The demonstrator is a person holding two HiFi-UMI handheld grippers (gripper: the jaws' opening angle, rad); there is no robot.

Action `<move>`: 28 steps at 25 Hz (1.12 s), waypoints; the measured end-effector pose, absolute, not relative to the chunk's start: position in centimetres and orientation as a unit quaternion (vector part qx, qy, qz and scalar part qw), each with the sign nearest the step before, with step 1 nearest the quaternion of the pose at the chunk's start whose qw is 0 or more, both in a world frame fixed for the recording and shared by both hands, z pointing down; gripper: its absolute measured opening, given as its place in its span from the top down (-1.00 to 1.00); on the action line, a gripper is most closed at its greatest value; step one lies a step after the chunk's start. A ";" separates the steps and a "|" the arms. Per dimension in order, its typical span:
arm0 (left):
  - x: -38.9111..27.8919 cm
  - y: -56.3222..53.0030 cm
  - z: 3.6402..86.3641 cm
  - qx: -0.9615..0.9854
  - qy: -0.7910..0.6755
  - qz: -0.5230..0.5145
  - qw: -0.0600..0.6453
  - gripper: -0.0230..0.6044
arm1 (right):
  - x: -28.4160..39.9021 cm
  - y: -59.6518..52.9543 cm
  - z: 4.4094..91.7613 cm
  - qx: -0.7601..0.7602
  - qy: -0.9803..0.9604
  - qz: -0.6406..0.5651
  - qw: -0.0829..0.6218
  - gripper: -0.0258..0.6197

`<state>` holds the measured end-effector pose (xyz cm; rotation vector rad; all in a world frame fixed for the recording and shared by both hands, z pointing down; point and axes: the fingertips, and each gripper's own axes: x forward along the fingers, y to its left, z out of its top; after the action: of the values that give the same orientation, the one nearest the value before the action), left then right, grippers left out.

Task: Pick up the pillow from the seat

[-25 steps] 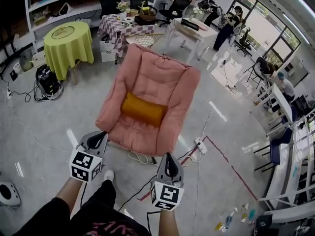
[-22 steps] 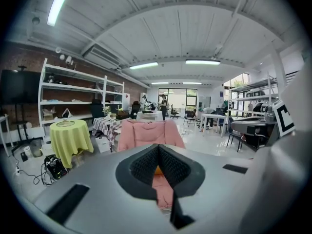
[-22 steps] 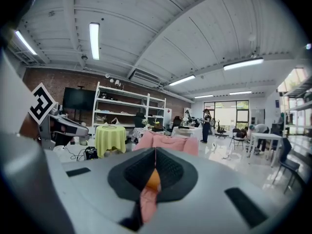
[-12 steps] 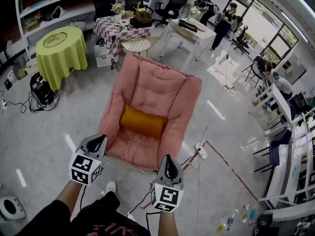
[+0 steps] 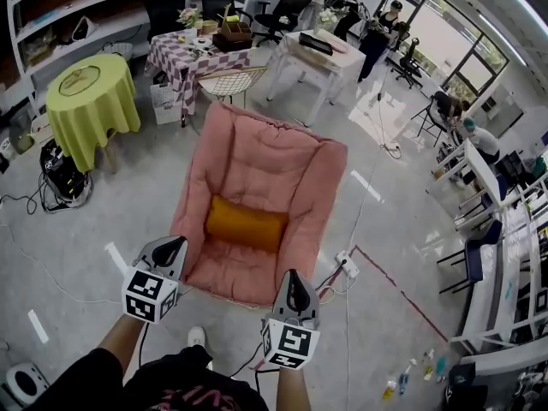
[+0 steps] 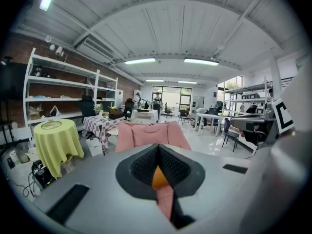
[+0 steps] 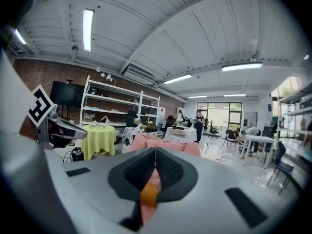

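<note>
An orange pillow [image 5: 246,223] lies across the seat of a big pink cushioned armchair [image 5: 261,165] on the floor ahead. My left gripper [image 5: 173,245] hovers just short of the chair's near left corner, jaws shut and empty. My right gripper [image 5: 291,282] hangs before the chair's near right corner, also shut with nothing in it. Through the slit of the shut jaws the pillow [image 6: 158,178] shows in the left gripper view over the pink chair [image 6: 148,134], and the pillow [image 7: 148,195] shows the same way in the right gripper view.
A round table with a yellow-green cloth [image 5: 86,101] stands at the left, a checkered table [image 5: 193,48] and a white table [image 5: 321,54] behind the chair. A power strip [image 5: 347,264] and cables lie on the floor right of the chair. People work near the windows [image 5: 377,37].
Both grippers and I have come closer to the armchair; the chair and pillow sit lower and nearer in the head view. Both jaws stay shut.
</note>
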<state>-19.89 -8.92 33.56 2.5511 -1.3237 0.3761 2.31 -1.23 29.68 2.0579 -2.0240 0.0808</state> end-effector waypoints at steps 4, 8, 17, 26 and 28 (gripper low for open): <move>-19.8 -10.4 33.3 0.878 -0.446 0.124 0.121 0.90 | 2.0 -2.6 29.4 0.710 -0.692 0.024 0.131 0.86; -19.8 -11.4 32.7 0.881 -0.441 0.119 0.119 0.90 | 1.7 -3.5 28.8 0.712 -0.689 0.019 0.134 0.86; -18.7 -11.7 30.8 0.890 -0.429 0.107 0.111 0.90 | 2.7 -3.0 26.6 0.722 -0.678 0.000 0.133 0.86; -16.9 -11.4 29.6 0.896 -0.421 0.102 0.095 0.90 | 3.7 -2.5 25.8 0.724 -0.678 -0.011 0.124 0.86; -16.6 -11.3 29.5 0.896 -0.423 0.103 0.093 0.90 | 4.1 -2.4 25.7 0.724 -0.679 -0.012 0.122 0.86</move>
<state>-16.61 -11.30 29.47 2.6584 -1.2553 0.3047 4.12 -2.44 25.71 2.1136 -1.9801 -0.0337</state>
